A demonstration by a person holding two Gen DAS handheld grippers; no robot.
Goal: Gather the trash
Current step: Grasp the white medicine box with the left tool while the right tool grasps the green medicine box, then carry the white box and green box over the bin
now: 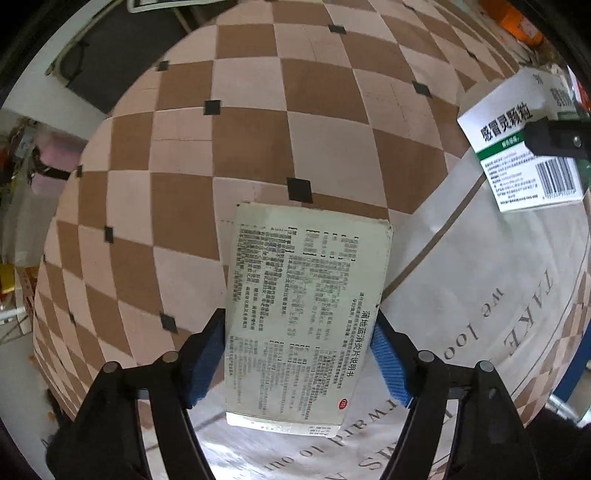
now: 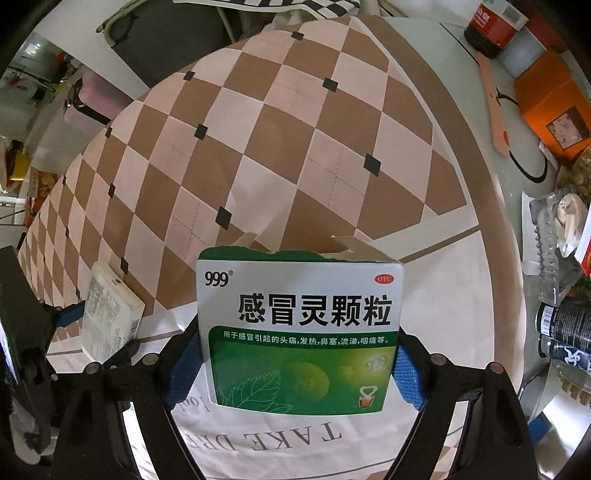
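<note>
My left gripper is shut on a flat pale medicine box printed with dense black text, held above the table. The same box shows at the left of the right wrist view. My right gripper is shut on a green and white 999 medicine box with its top flaps torn open. That box shows at the far right of the left wrist view, with a black finger across it.
A checkered brown and pink tablecloth covers the table, with a white printed panel near me. At the right of the right wrist view lie an orange box, a dark red can, plastic packets and dark bottles.
</note>
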